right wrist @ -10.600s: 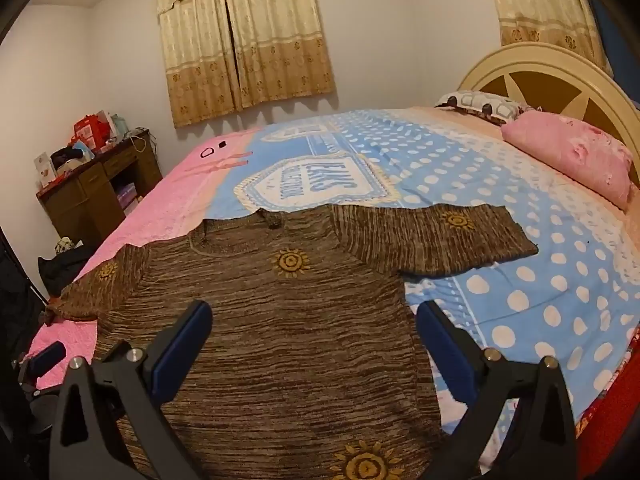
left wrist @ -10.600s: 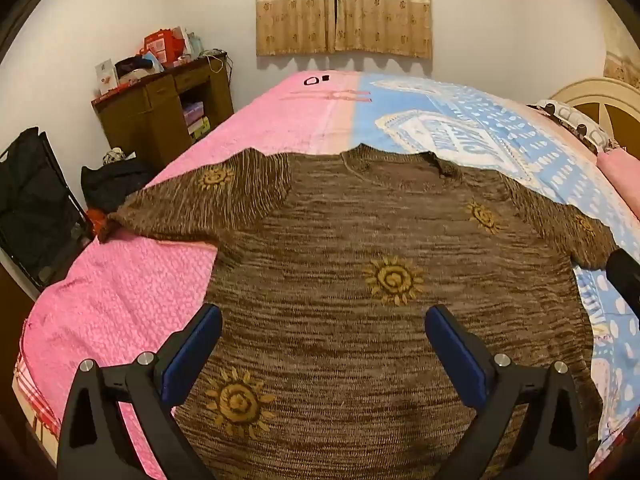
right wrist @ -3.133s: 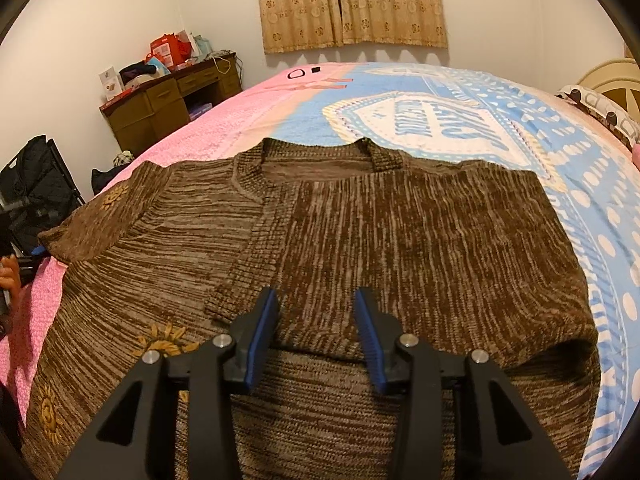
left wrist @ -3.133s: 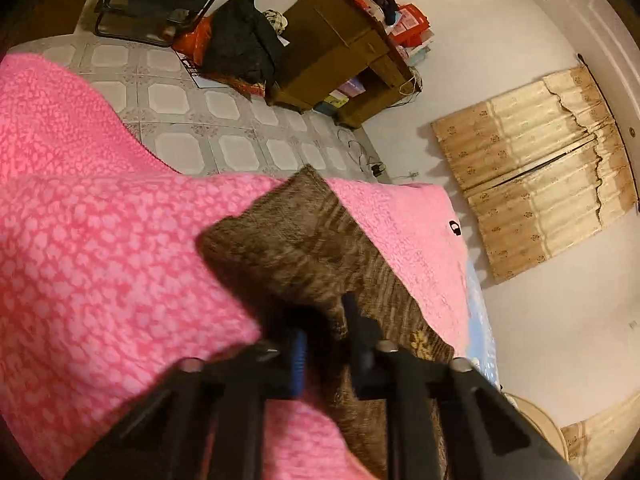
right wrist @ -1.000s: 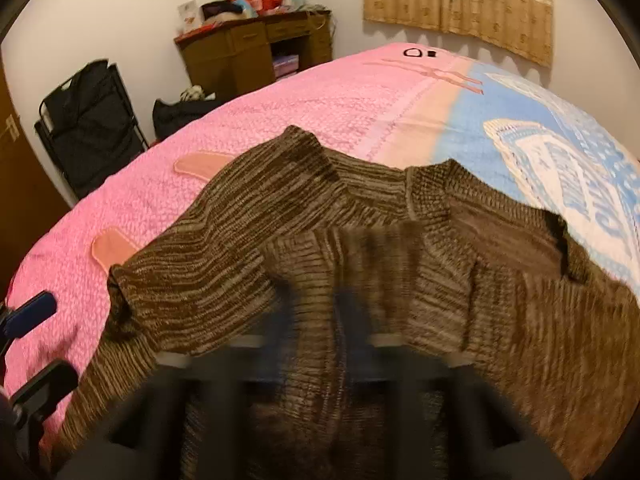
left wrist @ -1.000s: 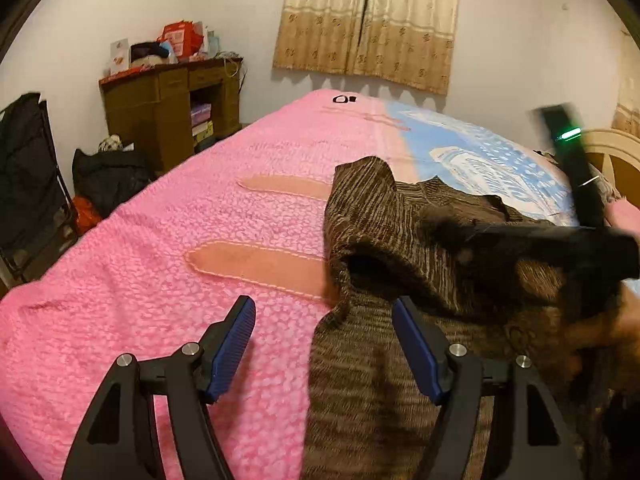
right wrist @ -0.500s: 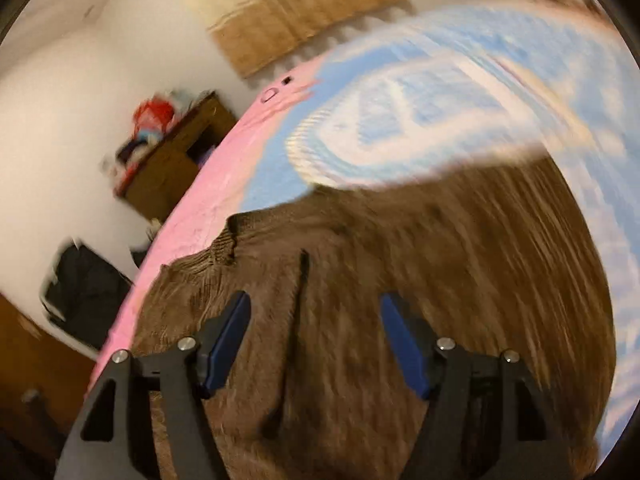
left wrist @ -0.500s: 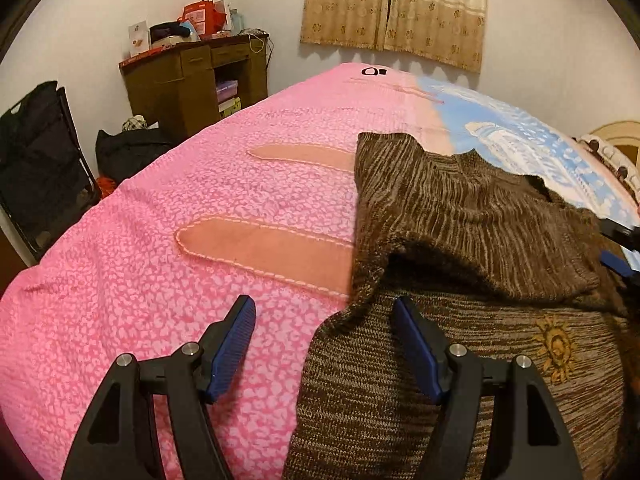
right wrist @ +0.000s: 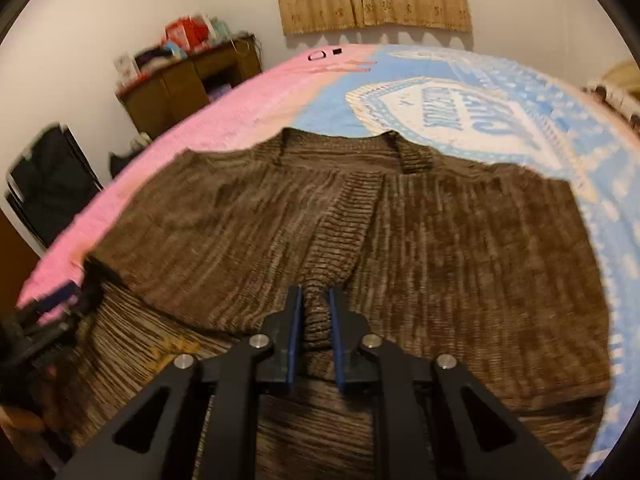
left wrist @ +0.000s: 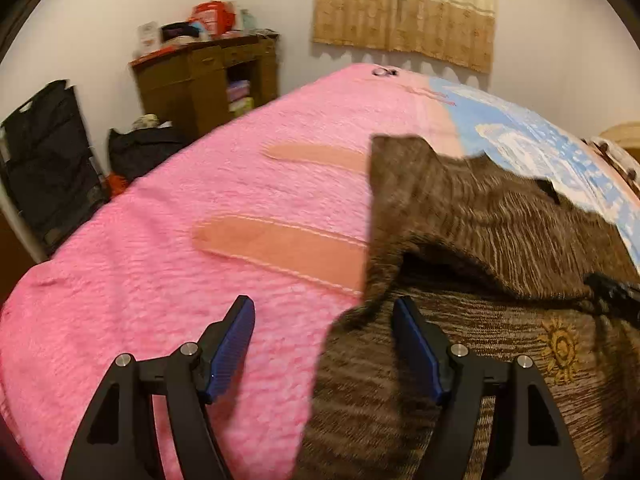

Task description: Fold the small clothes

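A brown knit sweater (right wrist: 460, 236) with yellow sun motifs lies on the bed, both sleeves folded in over its body. My right gripper (right wrist: 314, 304) is shut on the ribbed cuff of a folded sleeve (right wrist: 340, 216) near the sweater's middle. My left gripper (left wrist: 324, 320) is open and empty, low over the sweater's left edge (left wrist: 360, 320), where the folded sleeve (left wrist: 480, 220) lies on the body. The left gripper also shows at the left edge of the right wrist view (right wrist: 48, 312).
The bed has a pink cover (left wrist: 160, 260) on the left and a blue patterned cover (right wrist: 460, 112) on the right. A wooden cabinet (left wrist: 208, 80) with clutter and a black bag (left wrist: 44, 160) stand by the far left wall. Curtains (left wrist: 404, 8) hang behind.
My right gripper has closed on the folded sleeve's cuff; half a second ago it was open over the sweater. My left gripper has stayed open and shifted slightly toward the sweater's left edge.
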Demonstrator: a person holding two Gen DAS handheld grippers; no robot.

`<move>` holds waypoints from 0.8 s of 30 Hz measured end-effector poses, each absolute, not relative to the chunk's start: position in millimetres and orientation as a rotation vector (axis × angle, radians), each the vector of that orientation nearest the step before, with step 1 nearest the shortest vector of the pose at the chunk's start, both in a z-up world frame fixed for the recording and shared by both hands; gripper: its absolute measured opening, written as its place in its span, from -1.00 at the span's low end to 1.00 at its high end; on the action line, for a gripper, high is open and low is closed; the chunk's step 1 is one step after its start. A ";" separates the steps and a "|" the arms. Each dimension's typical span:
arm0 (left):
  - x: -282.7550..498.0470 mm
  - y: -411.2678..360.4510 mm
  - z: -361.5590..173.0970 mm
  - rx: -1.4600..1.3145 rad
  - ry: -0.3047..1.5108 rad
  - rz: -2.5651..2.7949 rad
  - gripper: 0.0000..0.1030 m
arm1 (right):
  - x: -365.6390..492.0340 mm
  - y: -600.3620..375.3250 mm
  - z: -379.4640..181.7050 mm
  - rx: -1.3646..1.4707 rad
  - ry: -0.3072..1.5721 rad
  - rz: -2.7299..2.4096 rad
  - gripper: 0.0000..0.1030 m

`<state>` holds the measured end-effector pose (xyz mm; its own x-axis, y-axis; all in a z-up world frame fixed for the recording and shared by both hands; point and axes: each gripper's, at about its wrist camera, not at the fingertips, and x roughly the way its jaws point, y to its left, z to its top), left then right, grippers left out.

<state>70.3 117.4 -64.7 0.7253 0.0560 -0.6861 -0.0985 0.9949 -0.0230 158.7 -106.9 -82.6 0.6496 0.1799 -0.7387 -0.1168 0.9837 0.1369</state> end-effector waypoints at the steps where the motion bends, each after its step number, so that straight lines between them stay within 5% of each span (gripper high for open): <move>1: 64.7 119.0 -56.0 -0.062 0.720 0.085 0.41 | 157.9 -108.7 -81.8 0.072 0.854 0.158 -0.70; 6: 71.4 106.9 -7.9 0.000 0.567 0.030 0.41 | 130.0 -112.5 -57.7 0.001 0.739 0.089 -0.60; 16: 145.3 108.2 -72.7 -0.083 0.814 0.170 0.44 | 132.9 -84.9 -84.5 -0.041 0.792 0.245 -0.55; 24: 145.0 139.2 -19.3 -0.183 0.722 0.191 0.43 | 128.0 -126.7 -66.6 0.082 0.808 0.271 -0.44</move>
<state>145.0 139.2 -19.3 0.7345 0.1096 -0.6697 -0.2357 0.9666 -0.1003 128.0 -126.7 -66.6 0.6587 0.2704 -0.7021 -0.2080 0.9623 0.1754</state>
